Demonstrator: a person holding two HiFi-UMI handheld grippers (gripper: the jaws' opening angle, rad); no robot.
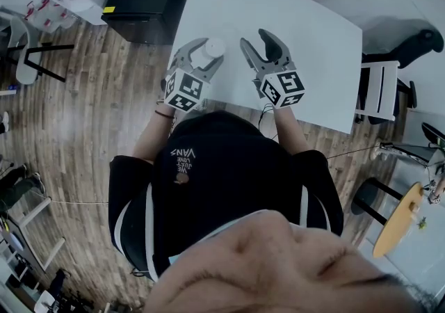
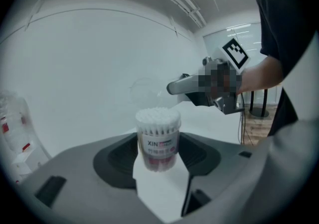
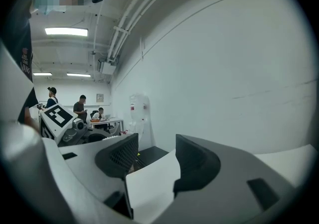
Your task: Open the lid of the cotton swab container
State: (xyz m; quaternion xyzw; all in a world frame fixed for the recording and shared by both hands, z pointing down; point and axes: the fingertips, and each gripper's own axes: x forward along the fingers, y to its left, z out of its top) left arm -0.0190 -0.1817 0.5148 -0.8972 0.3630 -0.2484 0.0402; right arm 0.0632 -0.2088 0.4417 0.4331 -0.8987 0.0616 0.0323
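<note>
The head view looks steeply down from above the person onto the white table (image 1: 313, 47), with the left gripper (image 1: 208, 54) and right gripper (image 1: 259, 44) seen from behind. Each gripper view sits low and close behind its own jaws, skimming the tabletop toward a white wall. The left one faces right across the table and catches the right gripper. Head and left gripper views share the cotton swab container (image 2: 158, 138)

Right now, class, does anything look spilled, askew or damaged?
Nothing stands out: the clear plastic cotton swab container stands upright in the left gripper, swabs packed inside, none spilled on the white table.
</note>
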